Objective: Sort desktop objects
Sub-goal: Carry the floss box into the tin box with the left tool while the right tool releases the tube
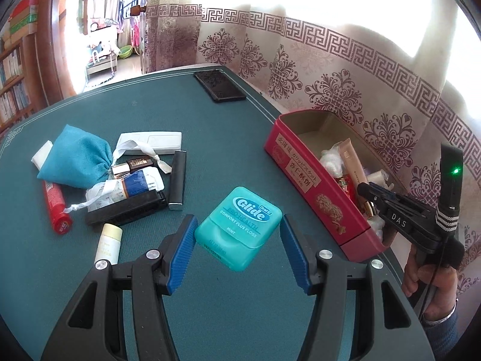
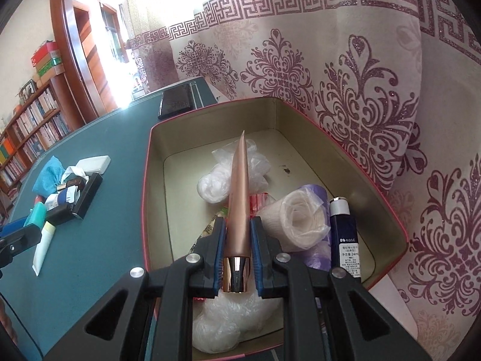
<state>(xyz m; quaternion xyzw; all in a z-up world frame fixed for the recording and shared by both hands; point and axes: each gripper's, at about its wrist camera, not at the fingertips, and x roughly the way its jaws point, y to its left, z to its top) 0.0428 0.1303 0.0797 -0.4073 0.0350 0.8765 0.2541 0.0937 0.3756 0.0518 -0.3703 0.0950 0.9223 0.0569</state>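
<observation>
We hold the left gripper [image 1: 237,251] low over the green felt-topped table [image 1: 210,138], its jaws released and spread to either side of a teal plastic dental floss case [image 1: 239,228] that lies flat on the cloth; the left pad looks just short of touching the case, though we cannot be sure. Our right gripper [image 2: 236,248] hangs over the red rectangular tin box [image 2: 156,138], which stands along the table's right edge against the patterned curtain [image 2: 360,96], and its jaws are clenched on a slim rose-gold cosmetic tube [image 2: 239,198] just above its shiny metal cap, the flat tail pointing away from us. Inside the box we make out crumpled clear plastic bags [image 2: 210,186], a roll of white gauze in film [image 2: 296,225] and a dark blue bottle [image 2: 345,240] partly hidden behind it. Toward the table's left edge sits a heap of unsorted things: a blue cloth drawstring pouch [image 1: 76,159], a red tube [image 1: 55,207] partly buried beneath it, and a black case [image 1: 126,207].
</observation>
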